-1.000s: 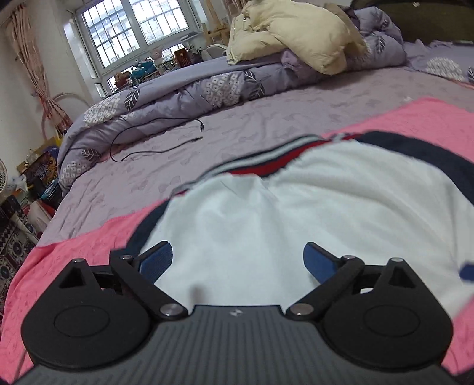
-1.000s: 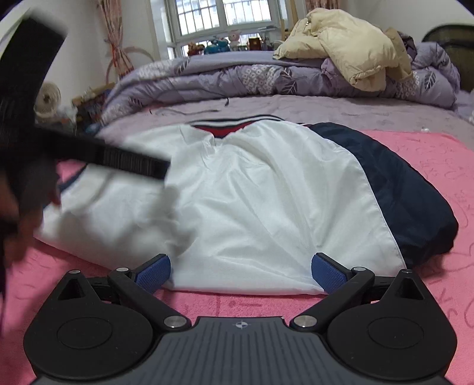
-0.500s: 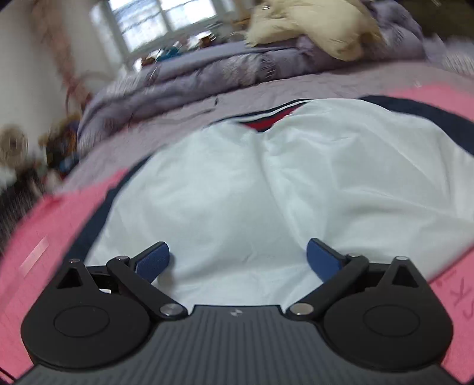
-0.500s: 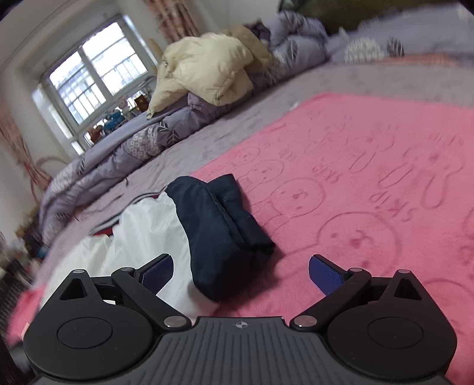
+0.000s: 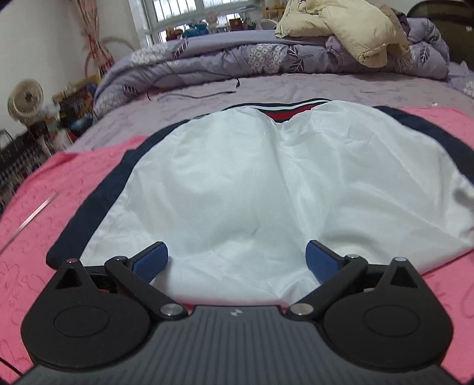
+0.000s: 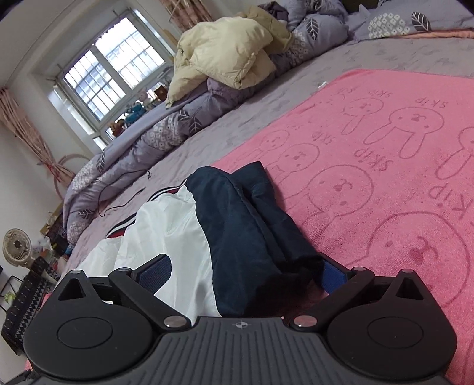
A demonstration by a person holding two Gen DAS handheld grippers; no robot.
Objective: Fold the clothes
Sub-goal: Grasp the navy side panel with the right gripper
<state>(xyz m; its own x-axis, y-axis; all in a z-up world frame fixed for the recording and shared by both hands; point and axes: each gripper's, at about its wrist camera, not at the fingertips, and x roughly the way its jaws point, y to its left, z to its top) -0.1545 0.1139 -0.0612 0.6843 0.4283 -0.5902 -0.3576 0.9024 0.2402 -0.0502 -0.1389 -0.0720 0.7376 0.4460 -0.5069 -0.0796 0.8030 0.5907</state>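
A jacket lies inside out on a pink blanket, its white lining facing up, with navy edges and a red and white striped collar at the far end. My left gripper is open at the near hem, the white cloth lying between its blue pads. In the right wrist view a navy sleeve of the jacket is bunched beside the white lining. My right gripper is open, and the end of the sleeve lies between its fingers.
A purple patterned quilt and a cream puffy coat are heaped at the far side of the bed. A black cable lies on the purple sheet. A small fan and clutter stand by the left wall.
The left gripper drew back to the jacket's near hem. The right gripper swung right and came down over the navy sleeve, which now lies between its fingers.
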